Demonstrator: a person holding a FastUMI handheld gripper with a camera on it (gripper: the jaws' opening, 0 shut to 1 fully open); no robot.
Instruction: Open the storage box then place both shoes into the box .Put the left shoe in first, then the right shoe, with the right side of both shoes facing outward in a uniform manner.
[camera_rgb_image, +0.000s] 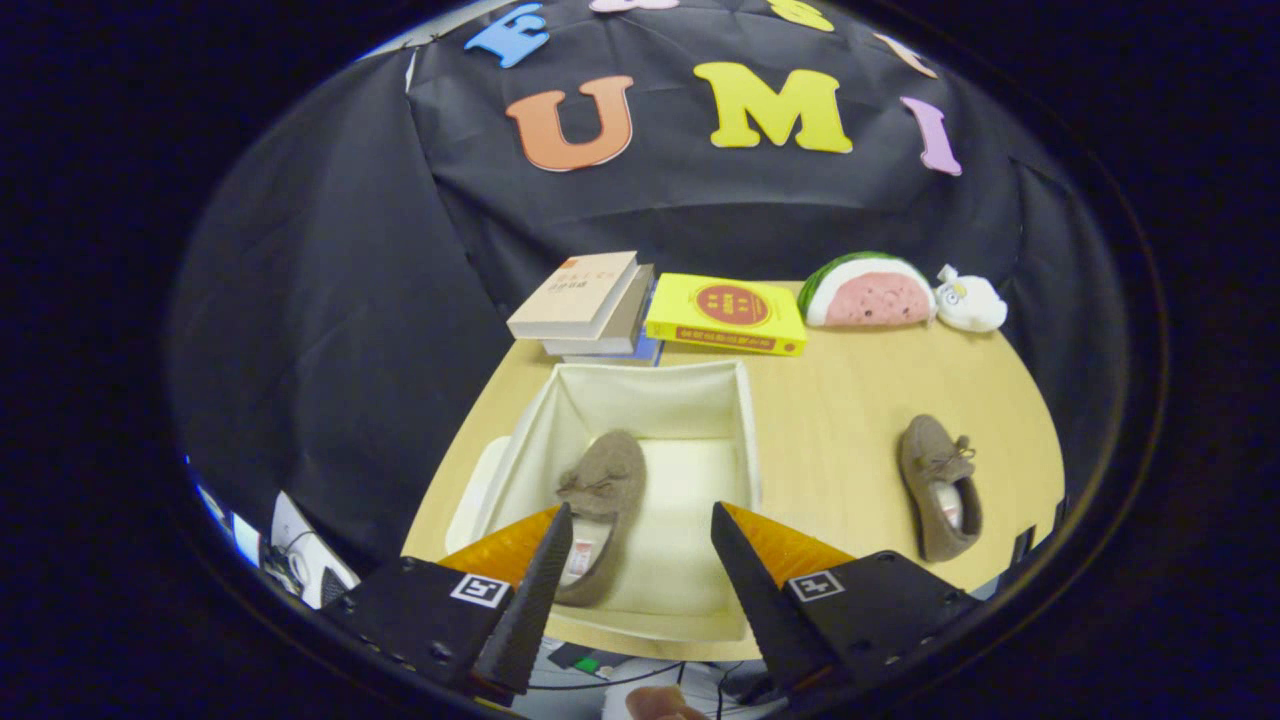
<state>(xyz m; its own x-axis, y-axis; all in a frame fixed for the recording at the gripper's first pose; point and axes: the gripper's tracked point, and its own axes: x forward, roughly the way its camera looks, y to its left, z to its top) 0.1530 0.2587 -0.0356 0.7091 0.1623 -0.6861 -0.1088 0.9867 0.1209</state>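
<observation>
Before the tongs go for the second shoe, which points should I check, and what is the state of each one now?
1. Storage box open: ok, no lid over it.
2. First shoe inside the box: ok, it lies along the box's left wall.
3. Tongs free: ok, the fingers are apart and hold nothing.
4. Second shoe reachable: ok, it lies alone on the table, right of the box.
5. Space in the box for it: ok, the floor beside the first shoe is bare.
6. First shoe is the left one, right side outward: cannot tell.
</observation>
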